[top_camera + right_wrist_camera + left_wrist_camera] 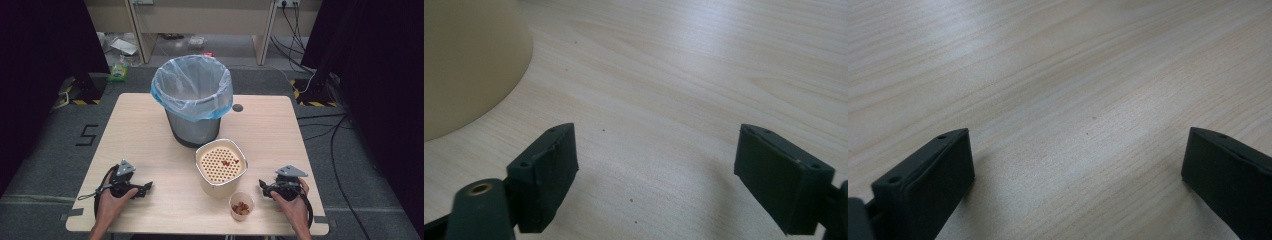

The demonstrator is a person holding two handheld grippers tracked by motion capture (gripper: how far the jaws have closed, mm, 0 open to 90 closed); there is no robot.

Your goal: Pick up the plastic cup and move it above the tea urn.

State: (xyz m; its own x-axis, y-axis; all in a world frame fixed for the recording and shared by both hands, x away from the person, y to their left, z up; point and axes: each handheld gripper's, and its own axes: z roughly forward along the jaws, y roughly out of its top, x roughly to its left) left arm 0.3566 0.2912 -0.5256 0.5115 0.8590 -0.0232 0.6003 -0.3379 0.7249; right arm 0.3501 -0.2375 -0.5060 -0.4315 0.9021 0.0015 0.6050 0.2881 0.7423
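Your left gripper point(146, 188) rests on the wooden table point(140, 130) near its front left corner, jaws spread wide with bare wood between them, as the left gripper view point(1078, 165) confirms. Your right gripper point(263, 187) sits near the front right corner, jaws equally wide apart and gripping nothing; in the right gripper view point(656, 165) the cream container's wall point(469, 65) curves in at the upper left, just beyond the left jaw.

Count what lies before you: one cream container point(220, 167) with a perforated insert, a few reddish pieces lying on the holes; one small clear cup point(241, 205) holding several brown pieces, just in front of the container and between it and your right gripper; one grey waste bin point(192, 100) lined with a pale blue bag, standing behind the container toward the middle of the table.

Both grippers point inward toward the container and cup. The cup is near your right gripper and apart from it. One dark round grommet point(237, 107) sits in the tabletop beside the bin.
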